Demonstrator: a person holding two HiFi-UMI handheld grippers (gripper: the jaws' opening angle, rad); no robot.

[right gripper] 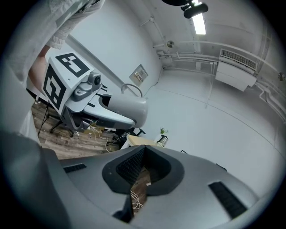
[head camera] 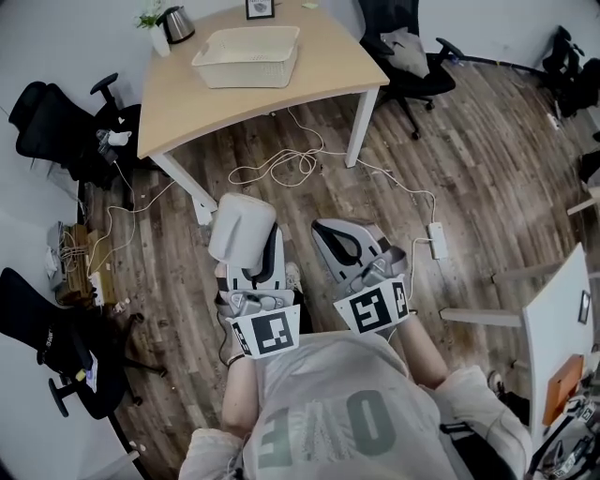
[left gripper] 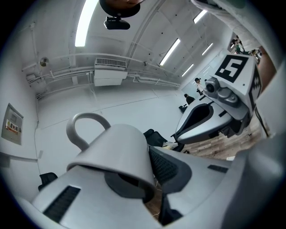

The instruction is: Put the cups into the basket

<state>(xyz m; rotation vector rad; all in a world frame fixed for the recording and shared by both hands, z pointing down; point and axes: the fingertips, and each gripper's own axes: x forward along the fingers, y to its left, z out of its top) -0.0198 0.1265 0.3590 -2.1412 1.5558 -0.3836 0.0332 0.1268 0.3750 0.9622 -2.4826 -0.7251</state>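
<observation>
So the person's just standing there with both tools held out low in front of them. The left gripper (left gripper: pixel 152 188) has its jaws clamped on a plain white ceramic cup with a loop handle (left gripper: pixel 114 152) - the cup sits right at the jaw tips, tipped over so its mouth faces back toward the gripper, and the handle sticks out on the left jaw's side. The jaws are only as far apart as the cup makes them.

The right gripper (right gripper: pixel 136 179) is just beside the left one, roughly parallel with it. Its jaws are pressed together with nothing in them; all you get through the little notch between the pads is wooden floor and a bit of white cable.

The cream plastic basket with slotted sides (head camera: pixel 244 73) is well ahead of both jaw tips, sitting on a light wooden table with white legs (head camera: pixel 187 103). It's clearly apart from the cup, and from here I can't see anything in it. Past the basket on the left gripper's side there's a metal kettle (head camera: pixel 176 23) and a small green plant (head camera: pixel 150 17), plus a small black picture frame (head camera: pixel 260 8) at the table's back edge.

Between the grippers and the table, a tangle of white cables (head camera: pixel 281 169) runs over the floor - one goes to a white power strip (head camera: pixel 437 239) off the right gripper's side. A black office chair (head camera: pixel 47 122) is out to the left.
</observation>
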